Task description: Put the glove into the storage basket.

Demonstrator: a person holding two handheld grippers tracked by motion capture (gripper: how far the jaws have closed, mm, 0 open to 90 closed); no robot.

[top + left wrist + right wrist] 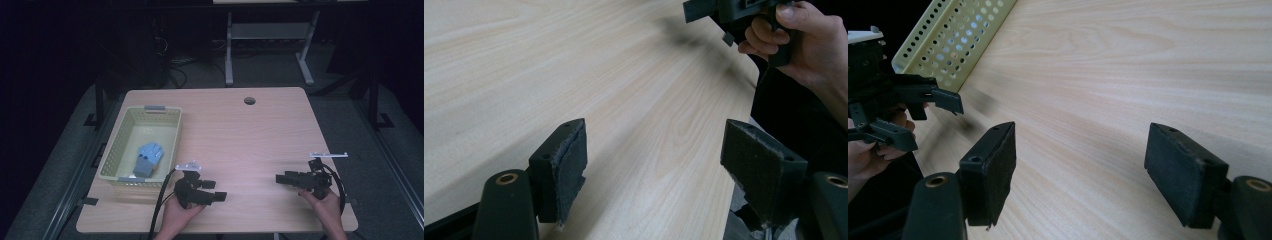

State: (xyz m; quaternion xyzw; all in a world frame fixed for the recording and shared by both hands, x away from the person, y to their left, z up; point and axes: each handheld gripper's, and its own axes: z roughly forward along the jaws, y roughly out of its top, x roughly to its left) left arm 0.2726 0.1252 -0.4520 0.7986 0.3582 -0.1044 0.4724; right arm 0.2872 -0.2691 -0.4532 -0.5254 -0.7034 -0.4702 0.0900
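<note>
A pale yellow-green perforated basket (150, 111) stands on the left part of the wooden table (250, 140). Inside it lies a blue glove (149, 157). My left gripper (218, 190) is held near the table's front edge, just right of the basket's near corner, and points right. Its jaws are open over bare wood in the left gripper view (654, 165). My right gripper (279, 178) is at the front right and points left toward the other one. It is open too, with nothing between its pads (1080, 165). The basket's wall (955, 40) shows at the upper left of the right gripper view.
A round cable hole (249, 100) sits near the table's far edge. Behind the table stand a white desk frame (270, 35) and cables on the dark floor. A hand (804, 40) holds the right gripper near the table's edge.
</note>
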